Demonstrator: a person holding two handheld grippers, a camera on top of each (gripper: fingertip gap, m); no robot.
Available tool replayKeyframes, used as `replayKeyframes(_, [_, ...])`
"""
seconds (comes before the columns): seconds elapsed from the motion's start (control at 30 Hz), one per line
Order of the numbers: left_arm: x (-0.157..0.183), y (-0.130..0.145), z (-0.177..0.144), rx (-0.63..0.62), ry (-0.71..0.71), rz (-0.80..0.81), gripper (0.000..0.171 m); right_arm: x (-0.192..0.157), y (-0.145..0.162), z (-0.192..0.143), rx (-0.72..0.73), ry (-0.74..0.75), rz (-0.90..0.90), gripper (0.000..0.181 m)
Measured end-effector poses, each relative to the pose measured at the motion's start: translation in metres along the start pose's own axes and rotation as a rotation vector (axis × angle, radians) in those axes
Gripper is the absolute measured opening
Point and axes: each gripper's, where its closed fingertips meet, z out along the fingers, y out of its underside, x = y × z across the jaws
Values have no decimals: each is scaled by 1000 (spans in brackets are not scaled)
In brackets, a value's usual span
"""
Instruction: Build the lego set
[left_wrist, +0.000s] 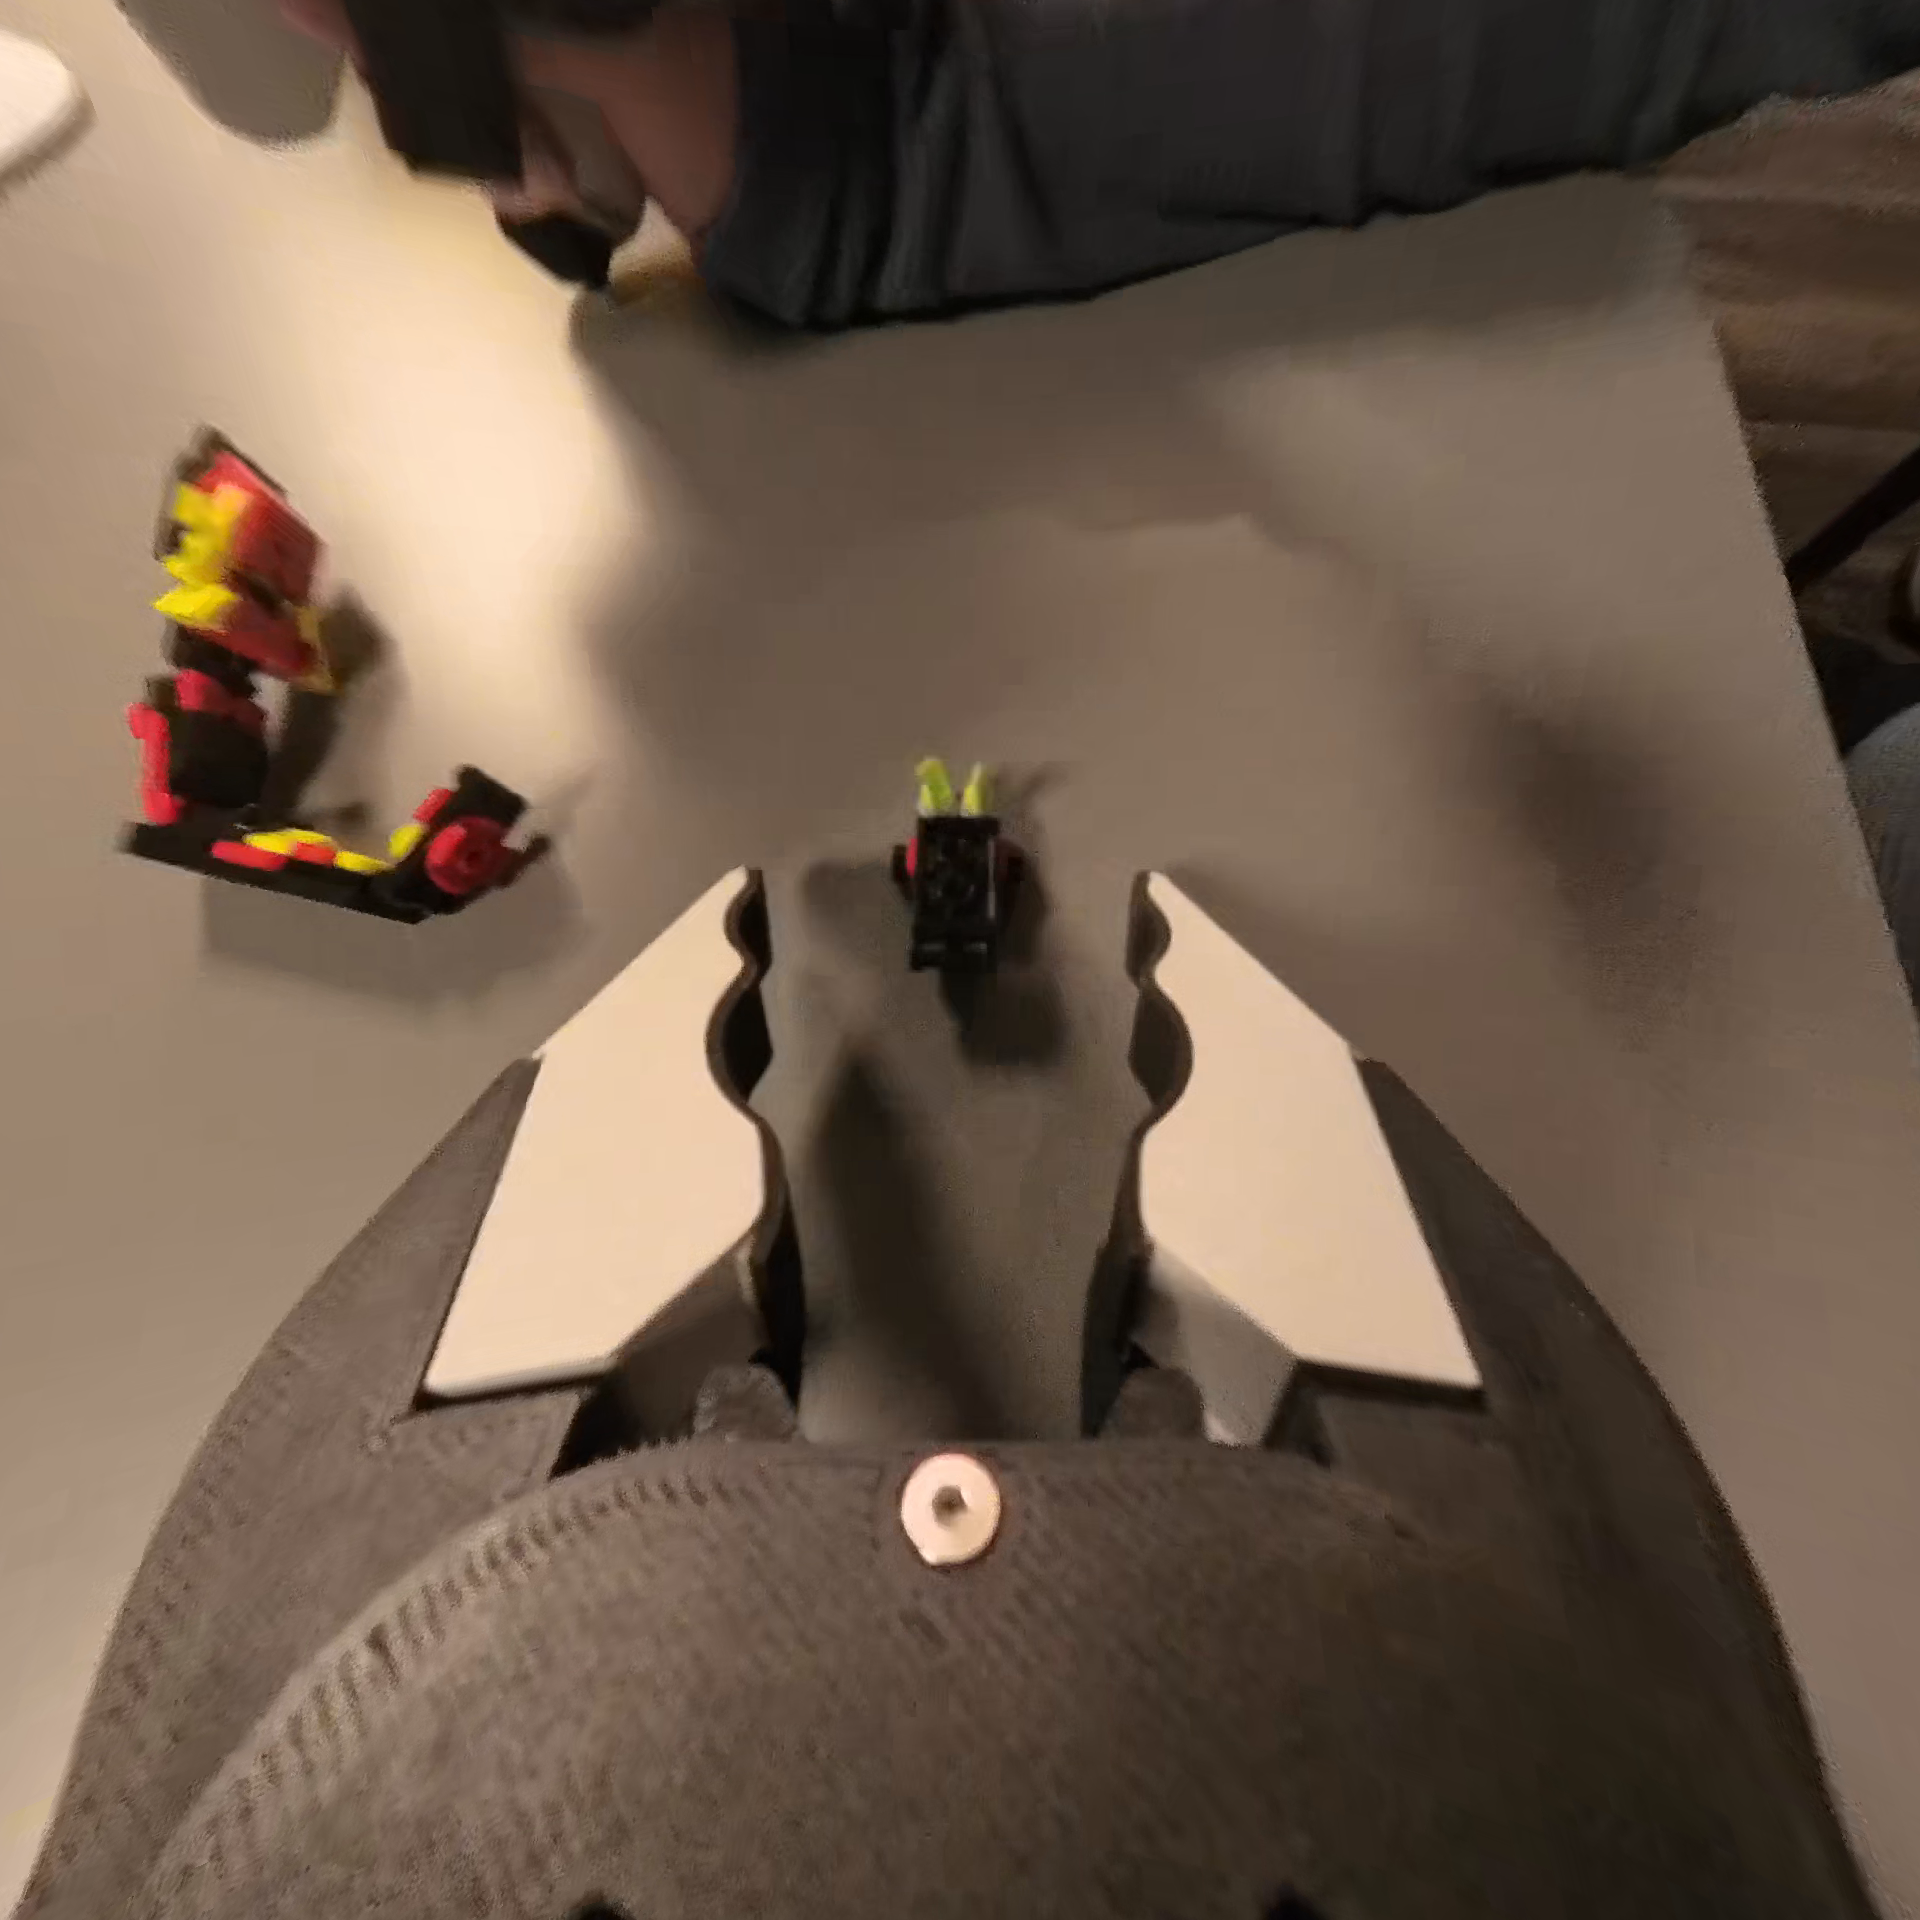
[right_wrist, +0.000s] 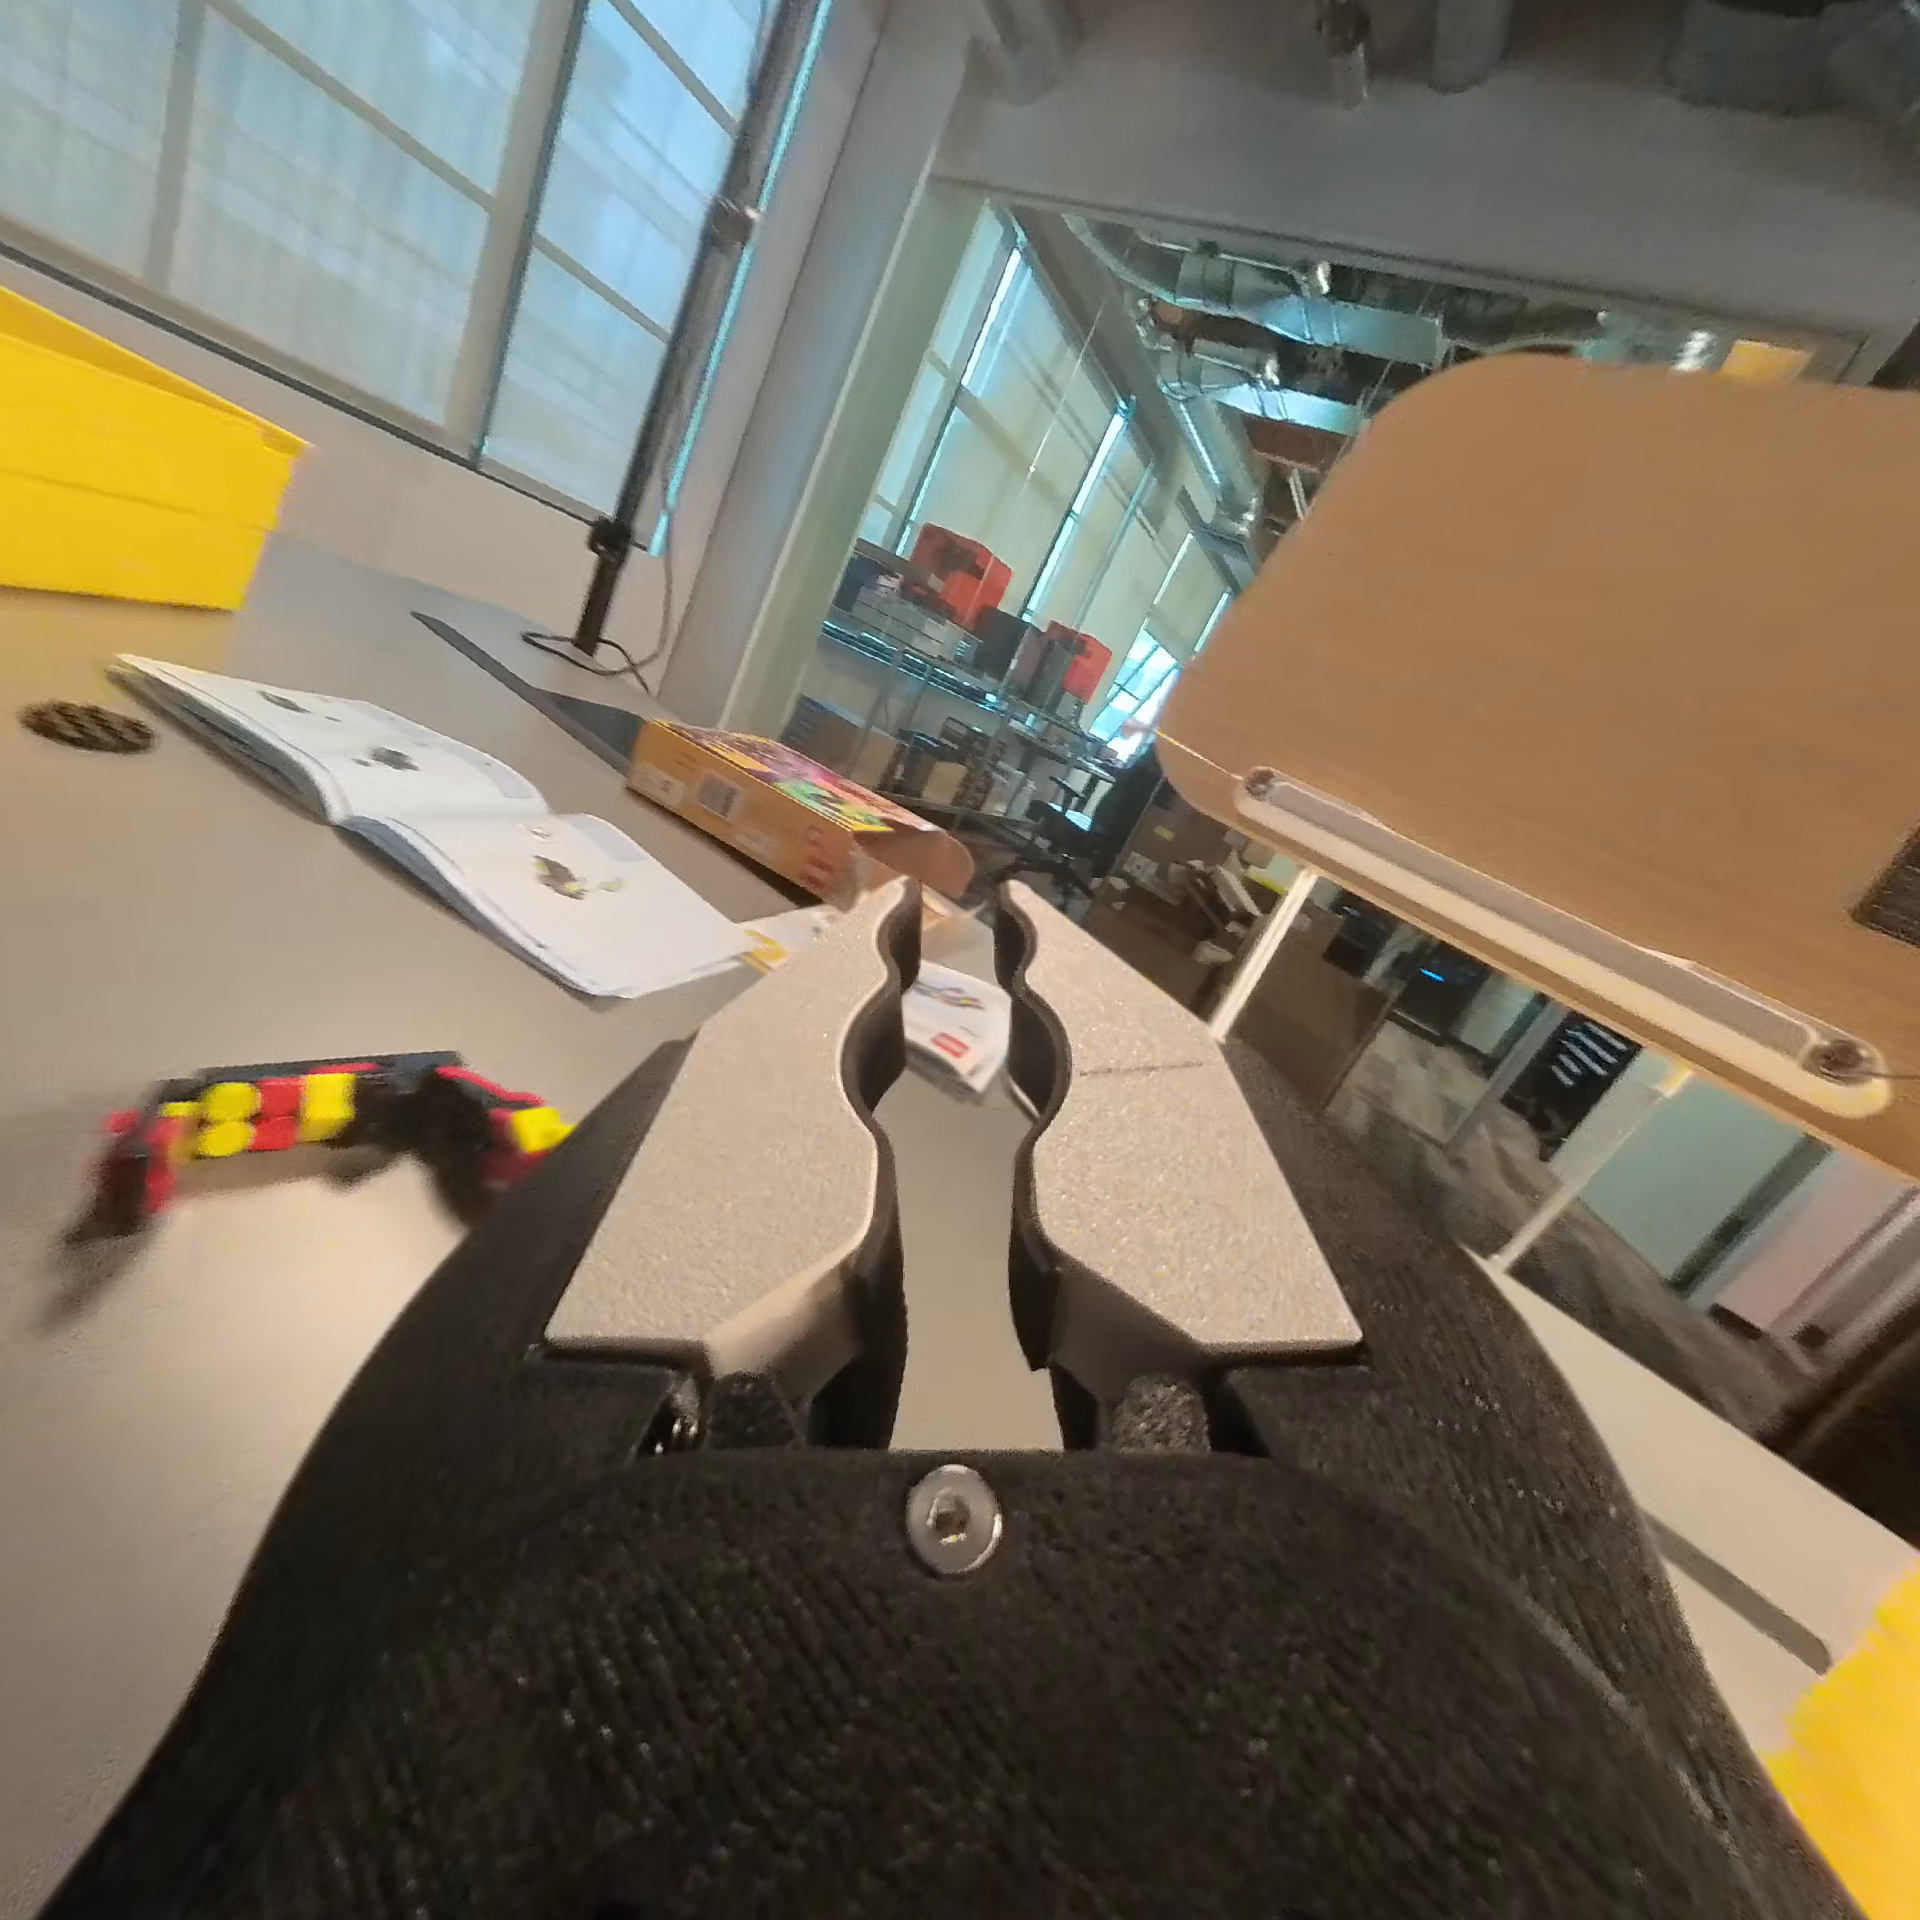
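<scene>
Small black piece (left_wrist: 954, 902) lies between spread left tongs (left_wrist: 948, 883); right tongs (right_wrist: 954, 899) apparently empty, narrowly parted.

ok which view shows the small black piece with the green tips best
The left wrist view. The small black piece lies on the table just ahead of the open left tongs, in line with the gap, nothing covering it. The right wrist view does not show it, only the larger red, yellow and black assembly.

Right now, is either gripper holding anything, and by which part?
Nothing is held. The left gripper is open, with the small black piece lying loose on the table just ahead. The right gripper is open too, empty.
</scene>
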Motion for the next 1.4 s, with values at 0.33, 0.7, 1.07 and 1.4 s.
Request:
replayKeyframes(0.33, [-157, 10, -58, 55, -480, -154, 58, 39, 35, 50, -45, 57, -120, 10])
replayKeyframes(0.7, [-227, 30, -53, -233, -527, -68, 47, 33, 36, 53, -20, -18, -94, 8])
replayKeyframes(1.07, [-233, 37, -41, -295, -453, -132, 28, 31, 37, 53, -29, -30, -79, 7])
replayKeyframes(1.4, [-230, 41, -40, -278, -418, -159, 26, 26, 37, 54, -32, -47, -87, 6])
